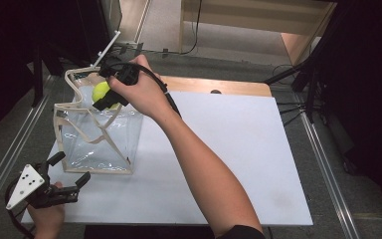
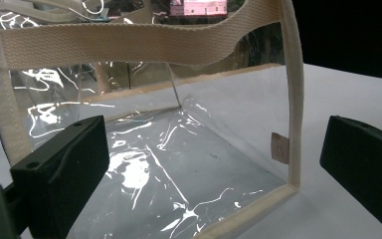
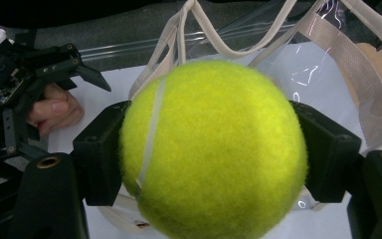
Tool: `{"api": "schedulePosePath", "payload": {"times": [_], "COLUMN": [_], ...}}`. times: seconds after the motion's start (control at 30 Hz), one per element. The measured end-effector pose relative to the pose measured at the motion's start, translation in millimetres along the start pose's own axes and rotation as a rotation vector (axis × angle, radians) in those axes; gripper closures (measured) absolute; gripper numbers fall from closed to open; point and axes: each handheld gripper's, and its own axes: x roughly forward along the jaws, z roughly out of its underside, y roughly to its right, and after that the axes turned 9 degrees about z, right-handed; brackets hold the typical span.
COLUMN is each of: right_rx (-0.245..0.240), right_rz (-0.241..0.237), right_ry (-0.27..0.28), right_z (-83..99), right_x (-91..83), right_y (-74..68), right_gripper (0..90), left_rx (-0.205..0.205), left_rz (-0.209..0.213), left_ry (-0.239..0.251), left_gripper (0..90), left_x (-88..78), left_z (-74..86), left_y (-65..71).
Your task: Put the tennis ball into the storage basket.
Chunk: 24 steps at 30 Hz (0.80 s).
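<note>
A yellow-green tennis ball (image 1: 100, 91) (image 3: 214, 149) is clamped between the black jaws of my right gripper (image 1: 104, 97) (image 3: 214, 154), held above the open top of a clear plastic bag (image 1: 99, 137) (image 2: 179, 159) with cream webbing trim and handles. The bag stands upright on the left part of the white table (image 1: 229, 149). My left gripper (image 1: 70, 174) (image 2: 214, 169) rests low at the table's near left corner, jaws open and pointed at the bag's lower front, nothing between them. The right gripper view also shows the left gripper (image 3: 54, 69) and its hand beyond the ball.
The white board lies on a wooden table whose far edge (image 1: 219, 85) shows. Metal rails (image 1: 10, 144) run along both sides. Cables and a dark stand (image 1: 303, 74) sit at the far right. The bag's inside holds nothing that I can see.
</note>
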Motion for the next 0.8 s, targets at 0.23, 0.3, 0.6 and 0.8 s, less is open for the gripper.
{"api": "schedulePosePath", "payload": {"times": [0.23,0.3,0.6,0.8], "right_rx": [-0.006,-0.008,-0.02,-0.018], "right_rz": [-0.005,-0.008,-0.006,-0.01], "right_ry": [-0.018,-0.019,-0.059,-0.084], "right_z": [-1.0,-1.0,2.4,8.6], "right_x": [9.4,12.3,24.4,30.2], "right_y": [-1.0,-1.6,-4.0,-2.7], "right_gripper": [23.8,23.8,23.8,23.7], "left_rx": [0.0,-0.001,-0.002,0.0], "left_rz": [0.001,0.001,0.001,0.0], "left_ry": [0.001,0.001,-0.002,-0.002], "left_gripper": [0.0,0.0,0.0,0.0], "left_x": [0.0,0.0,-0.3,0.0], "left_z": [-0.1,0.0,-0.1,-0.1], "left_y": [-0.1,-0.2,-0.3,-0.3]}}
